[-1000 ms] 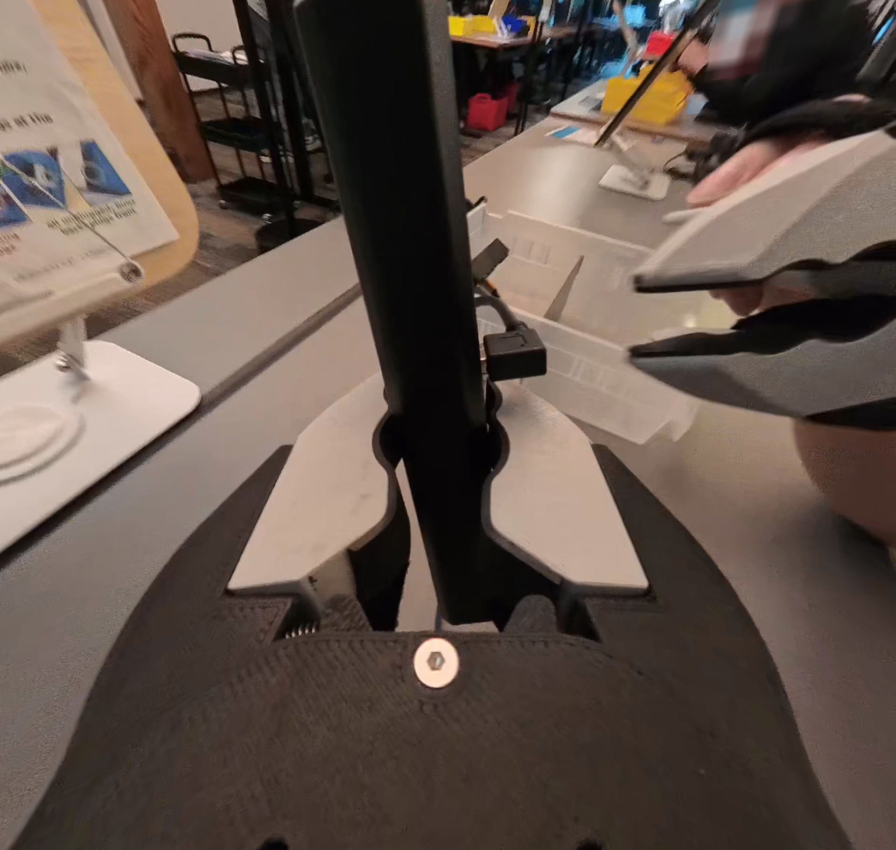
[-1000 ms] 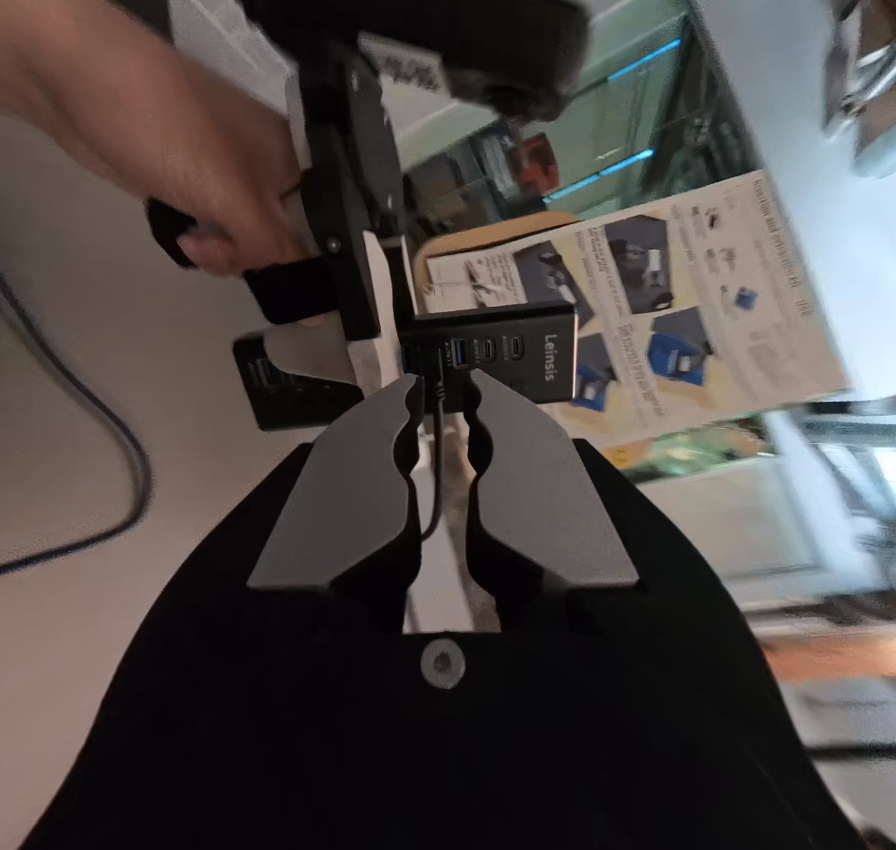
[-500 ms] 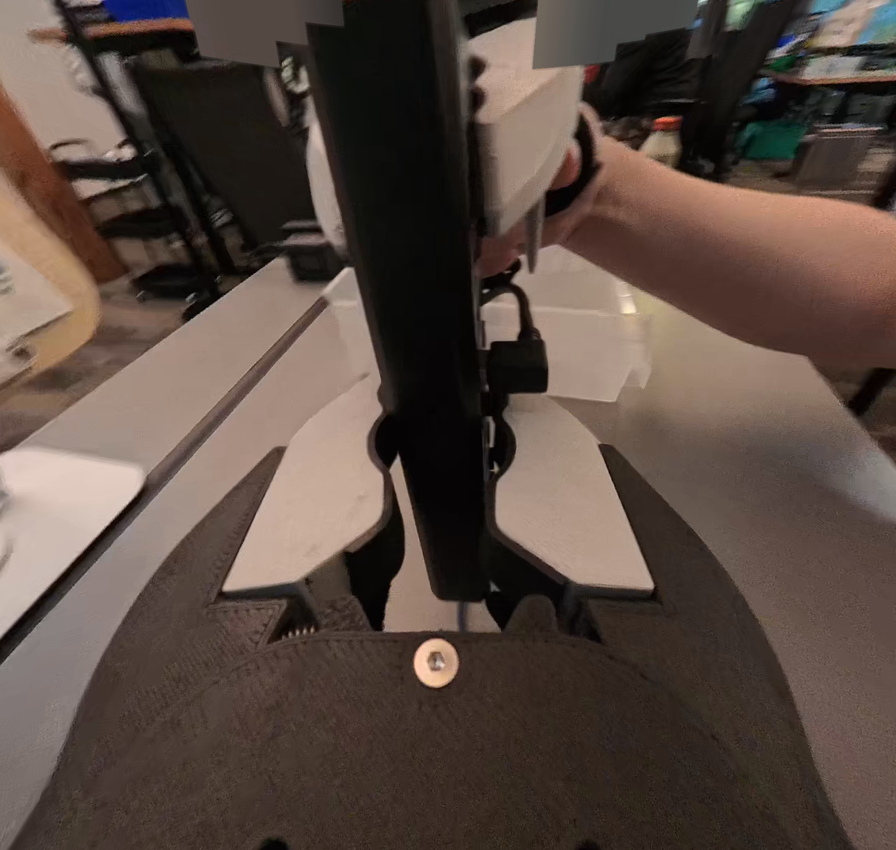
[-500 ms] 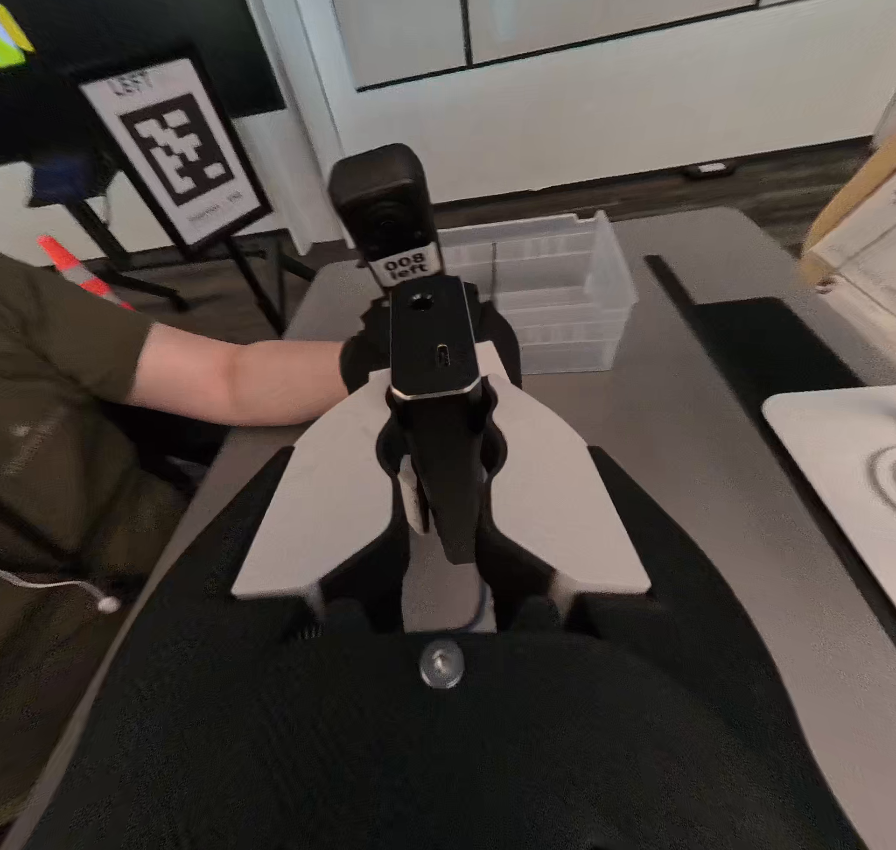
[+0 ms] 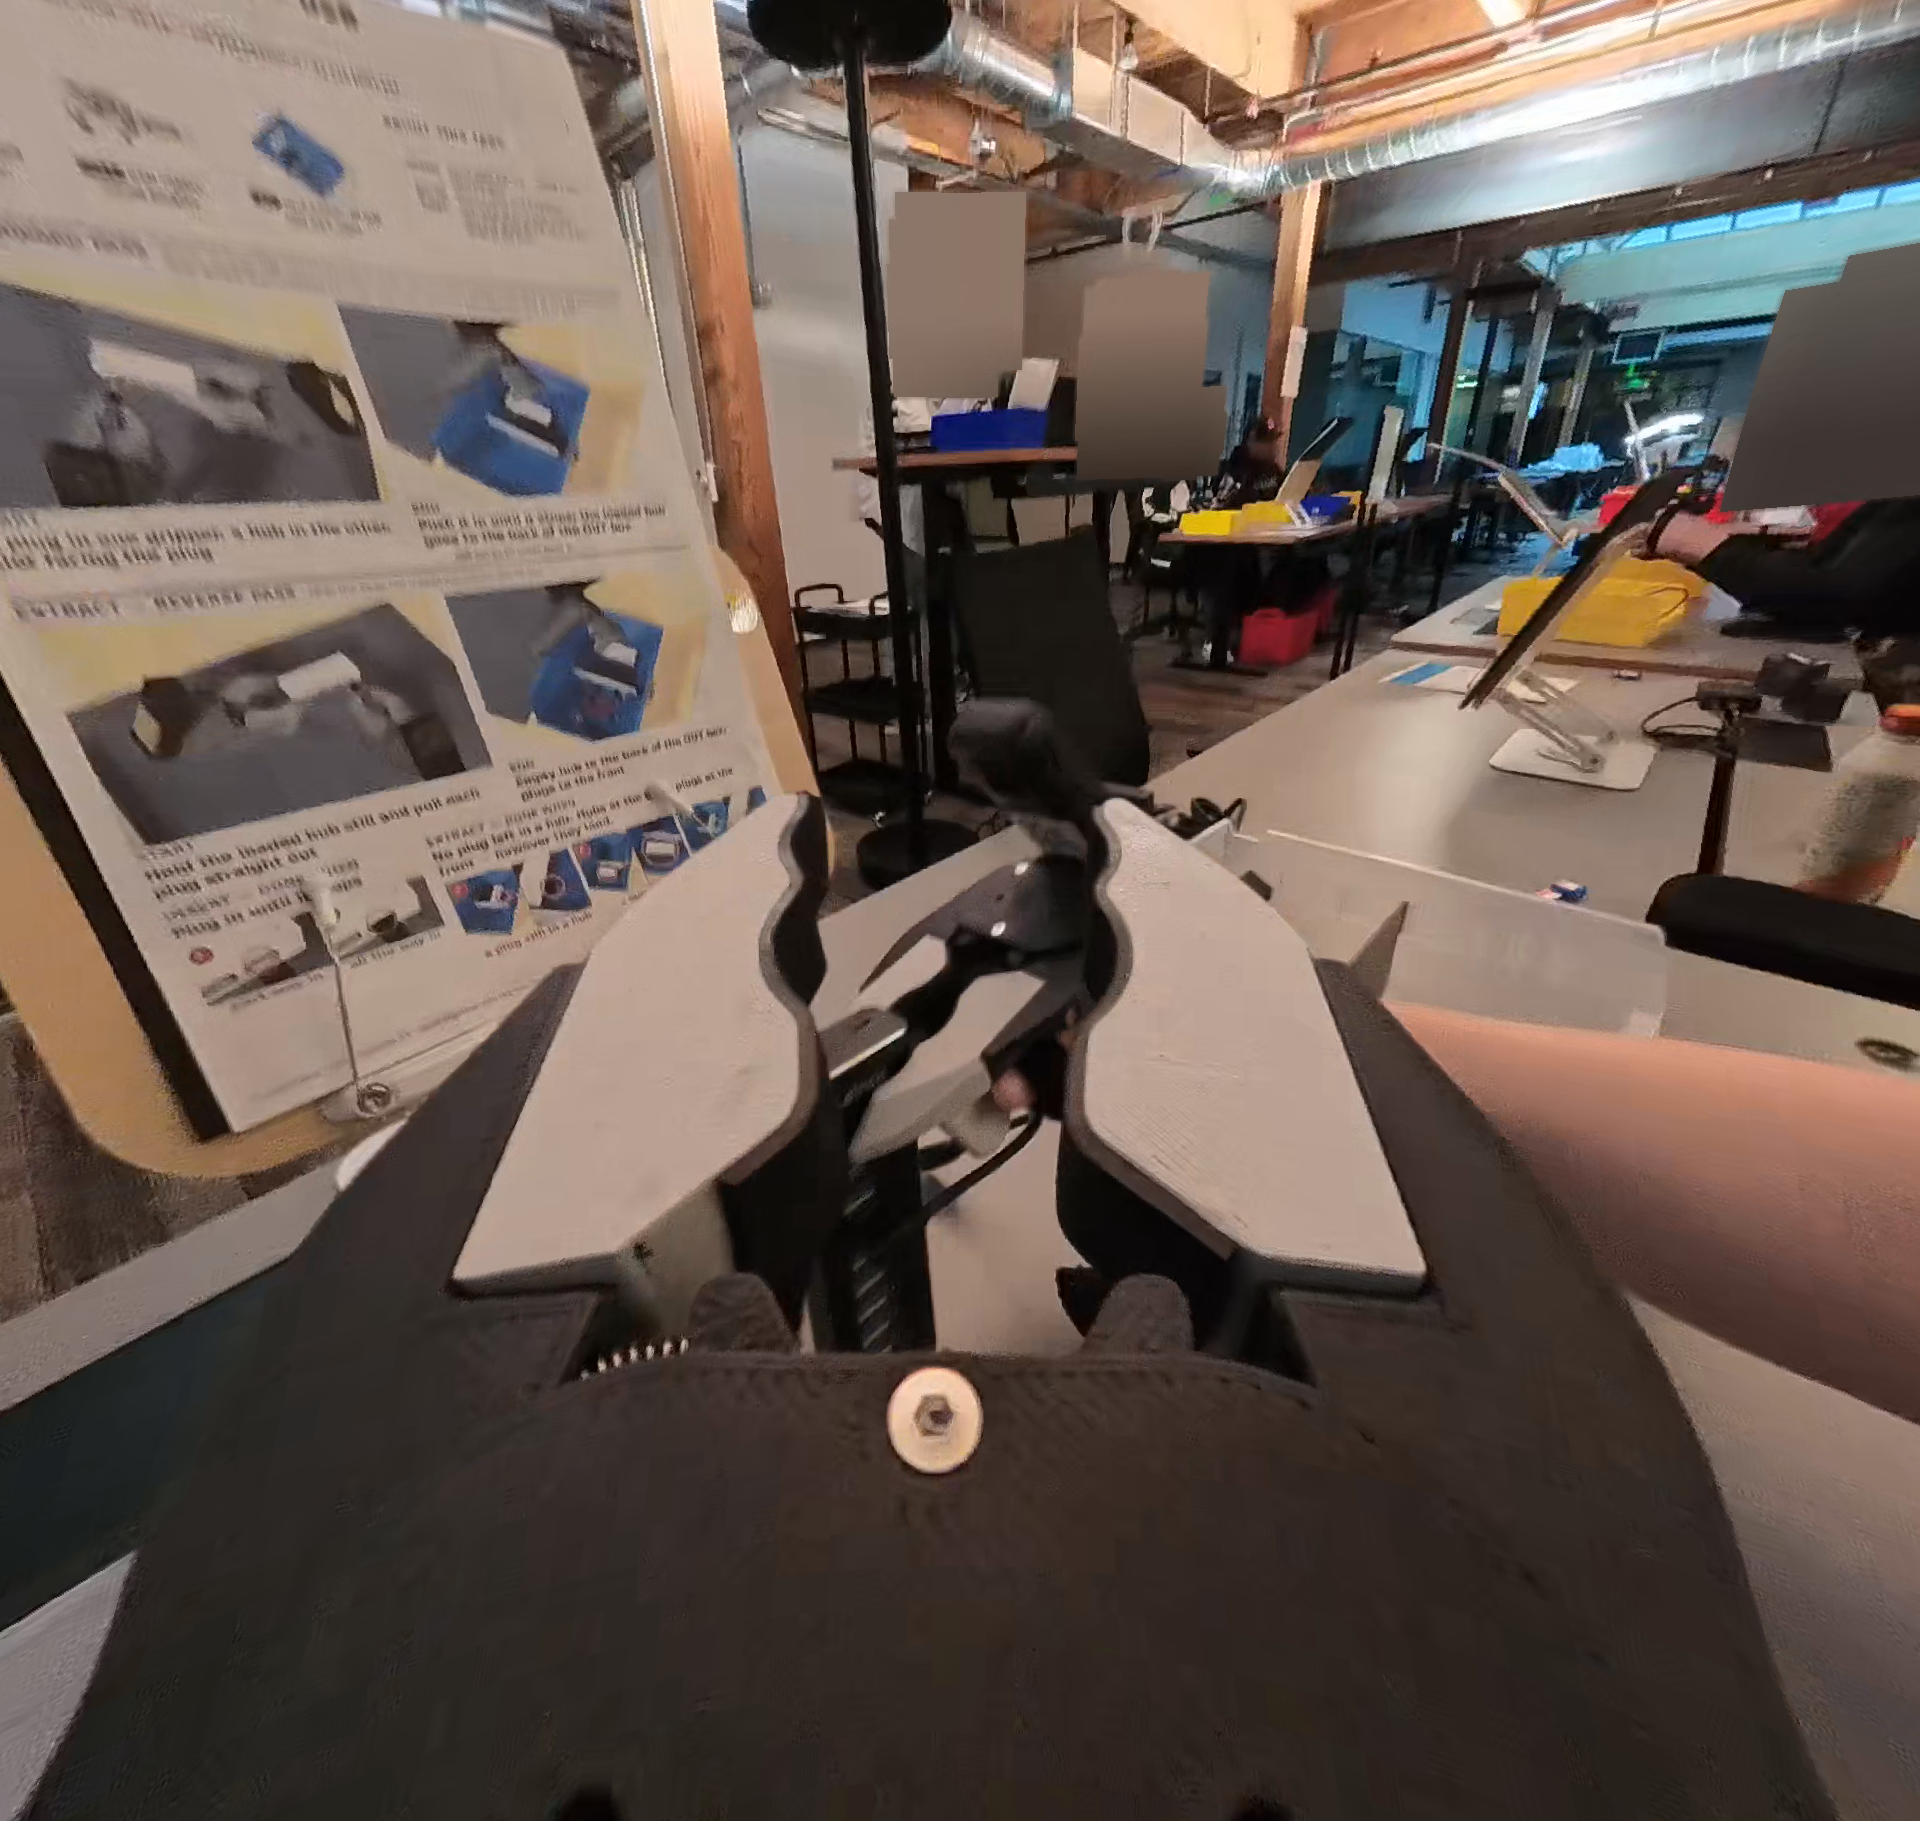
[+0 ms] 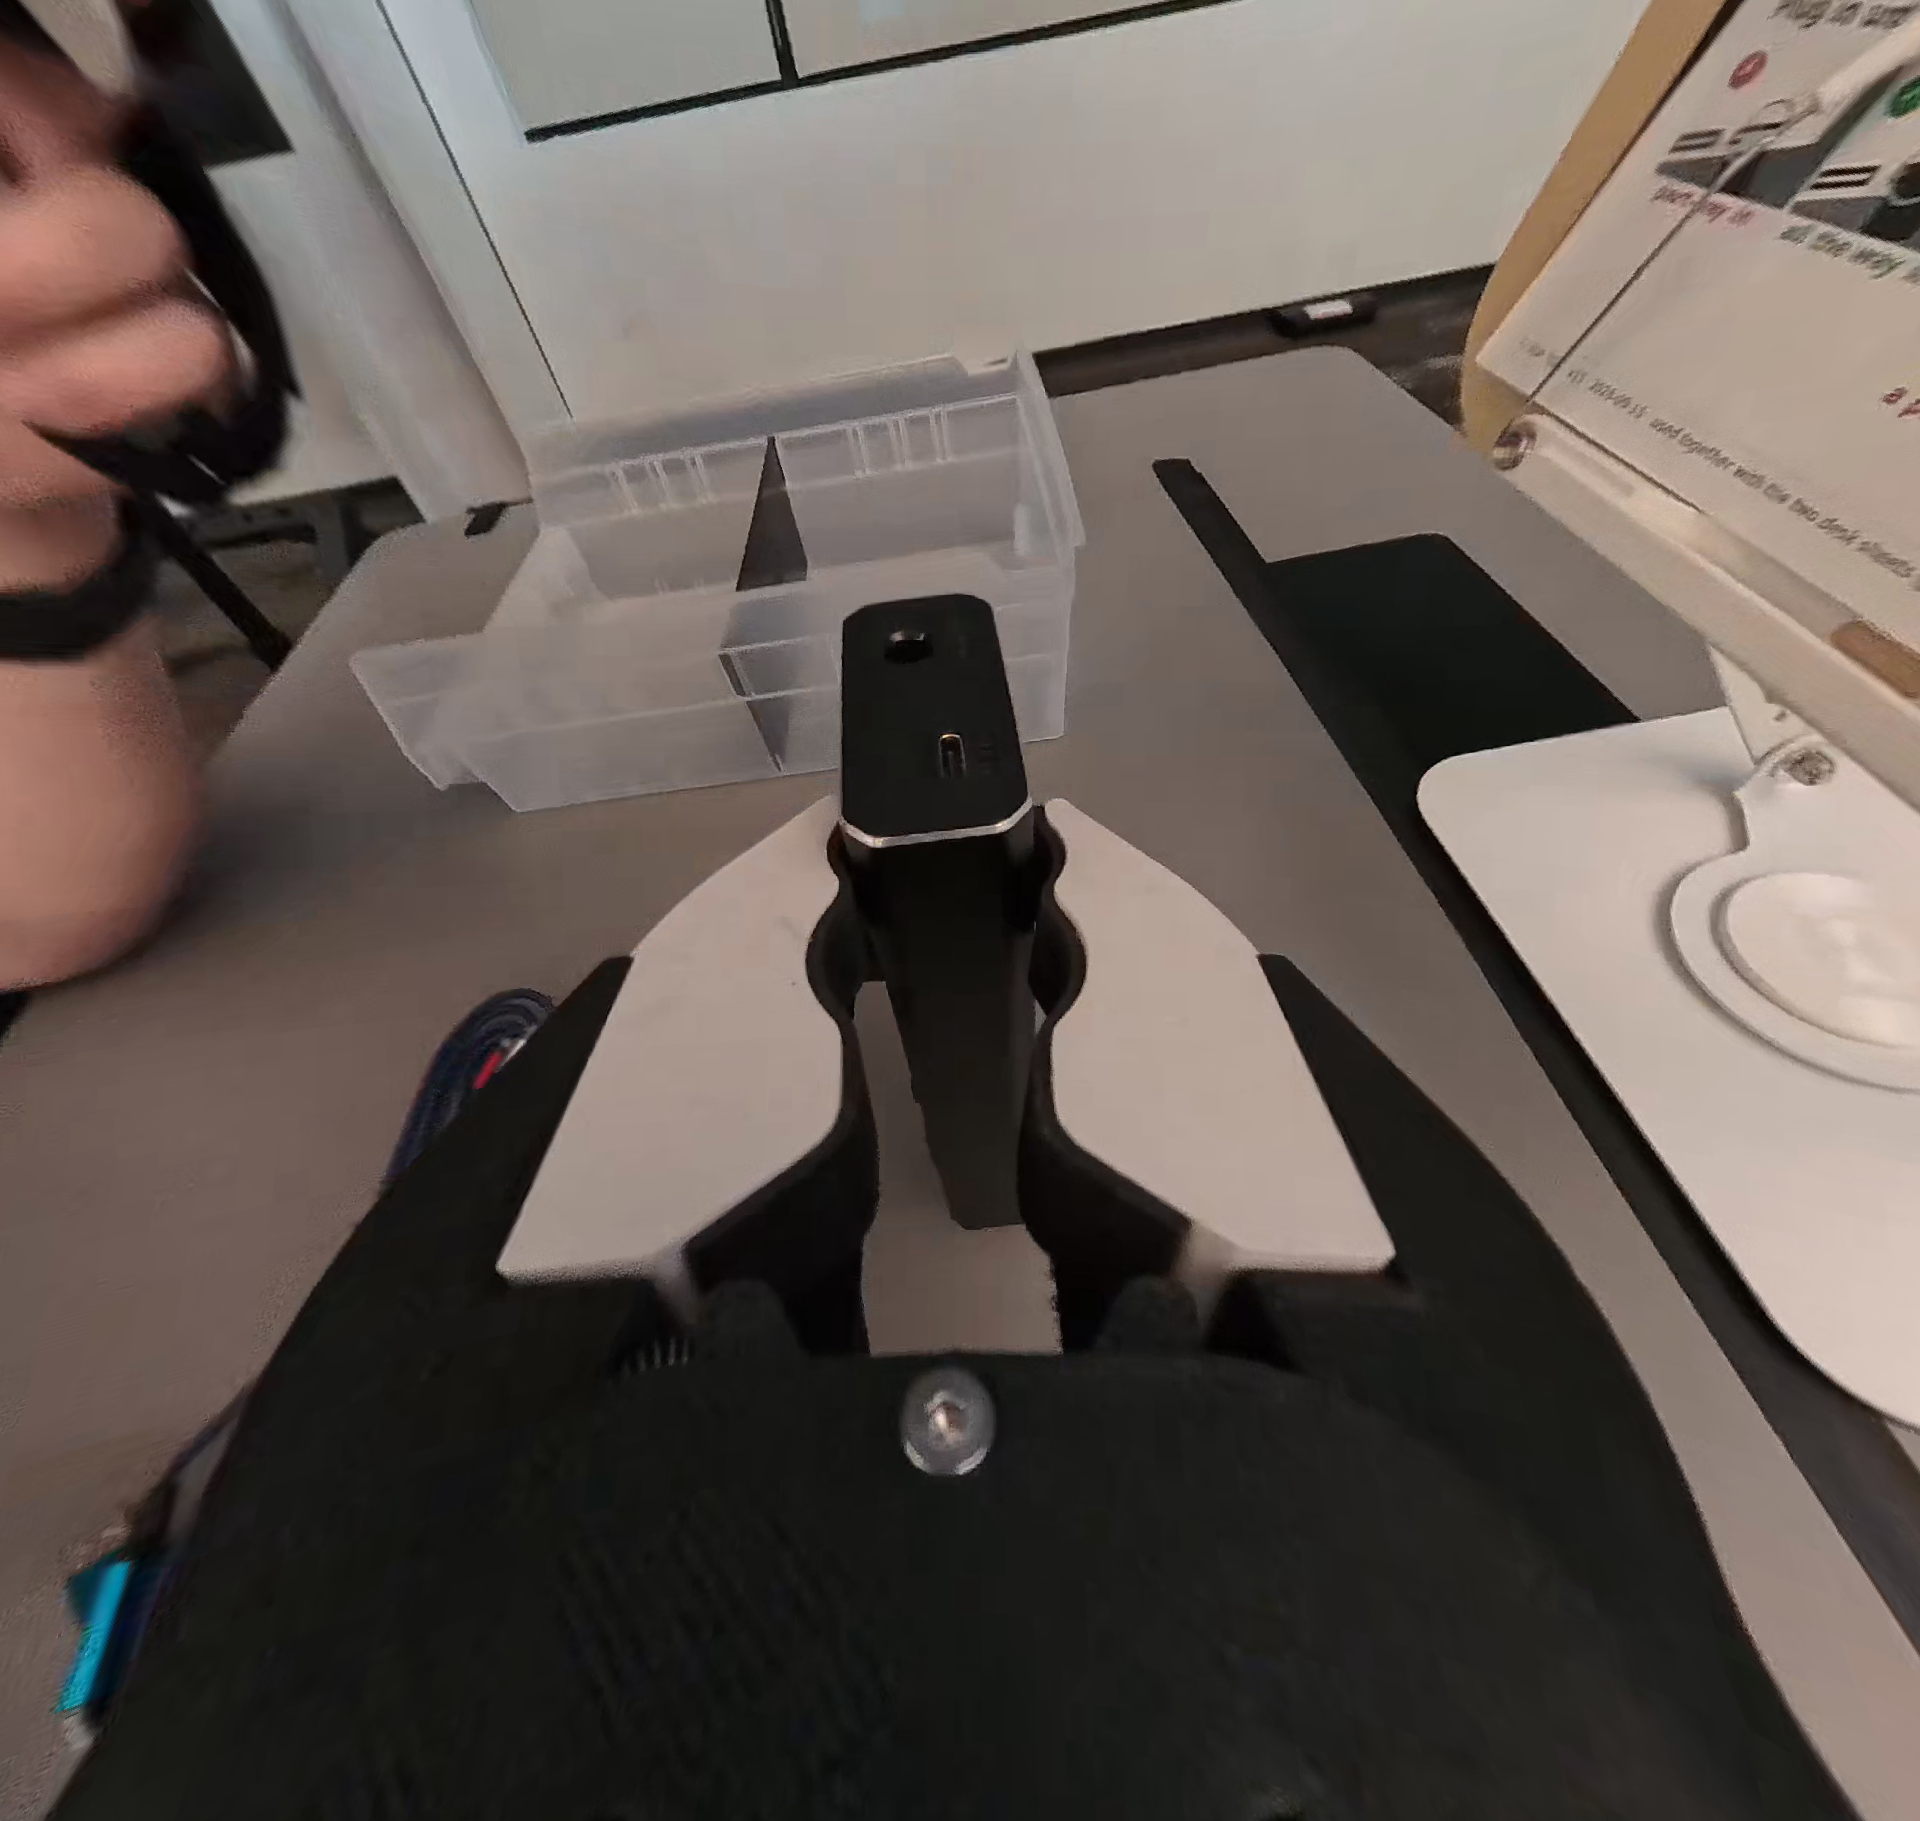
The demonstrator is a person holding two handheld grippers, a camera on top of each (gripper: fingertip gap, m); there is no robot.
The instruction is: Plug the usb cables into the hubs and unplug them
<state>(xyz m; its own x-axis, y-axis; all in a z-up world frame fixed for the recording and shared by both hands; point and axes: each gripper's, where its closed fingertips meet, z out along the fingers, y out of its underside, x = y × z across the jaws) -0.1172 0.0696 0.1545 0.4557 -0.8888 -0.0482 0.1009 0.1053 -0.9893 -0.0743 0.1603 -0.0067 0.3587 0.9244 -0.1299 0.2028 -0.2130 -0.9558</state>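
Note:
In the right wrist view my right gripper is shut on a black USB hub, which stands upright between its fingers with its port end facing up. A blue braided cable lies at the lower left. In the left wrist view my left gripper is open and empty, raised above the table. Between its fingers, lower down, I see the right gripper with the hub and a thin black cable hanging under it. I cannot tell if a plug sits in the hub.
A clear plastic bin with a divider stands behind the hub; it also shows in the left wrist view. An instruction board on a white stand base is to the side. A black mat lies beside it.
The hub has passed from my left gripper to my right gripper. The left gripper has opened and lifted away. The right gripper has closed on the hub.

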